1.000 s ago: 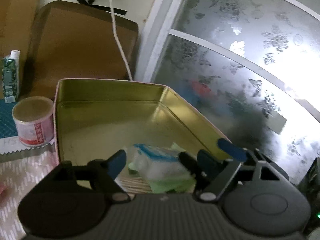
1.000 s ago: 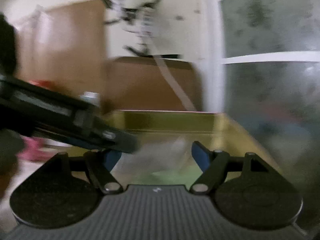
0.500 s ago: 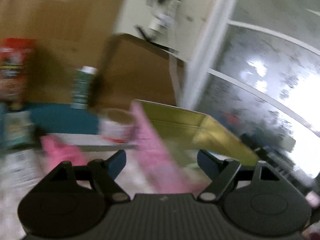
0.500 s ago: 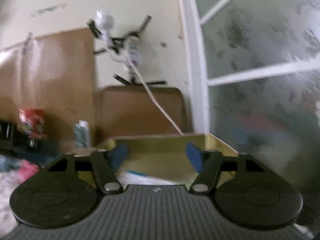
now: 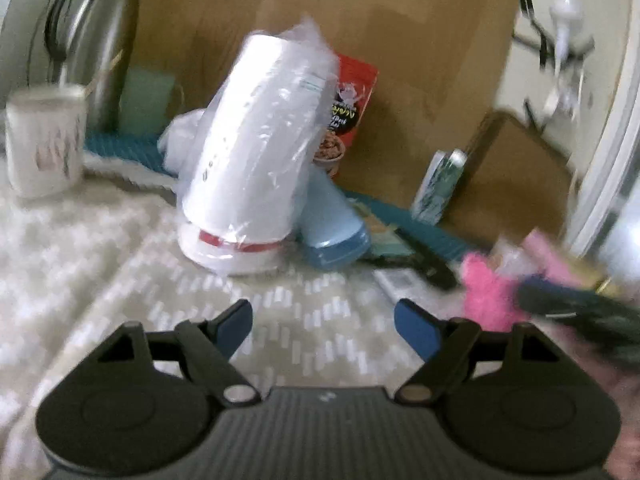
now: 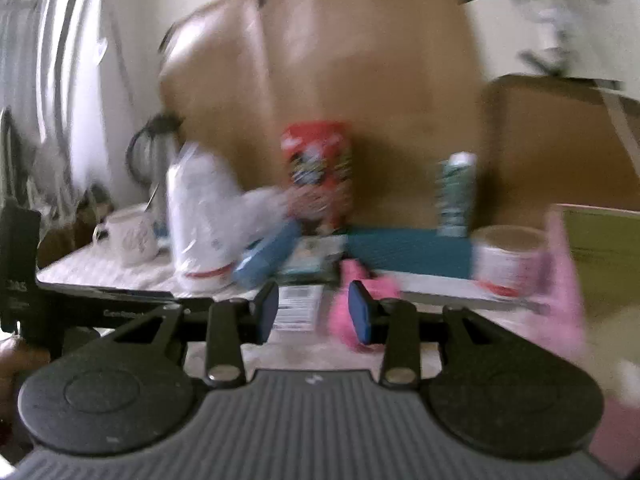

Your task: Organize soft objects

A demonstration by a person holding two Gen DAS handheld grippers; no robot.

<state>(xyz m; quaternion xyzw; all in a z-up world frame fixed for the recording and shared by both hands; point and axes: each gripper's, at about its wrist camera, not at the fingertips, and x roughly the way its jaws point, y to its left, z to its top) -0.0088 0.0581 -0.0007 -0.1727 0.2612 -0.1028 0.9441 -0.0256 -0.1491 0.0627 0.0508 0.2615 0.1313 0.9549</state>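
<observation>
The left gripper [image 5: 323, 326] is standing wide with nothing between its jaws, now facing the patterned cloth [image 5: 100, 264] and wrapped white cylinder [image 5: 256, 148] instead of the tin. The right gripper [image 6: 313, 312] is closing on nothing, having swung from the tin [image 6: 600, 252] toward the pink fluffy thing [image 6: 360, 276] lying just beyond its fingertips.

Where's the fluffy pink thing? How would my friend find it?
Start at the big white cup stack wrapped in plastic on the patterned cloth. Look right, past the blue bottle lying beside it. The fluffy pink thing sits there, the only fuzzy, bright pink item; everything nearby looks hard or smooth.
</observation>
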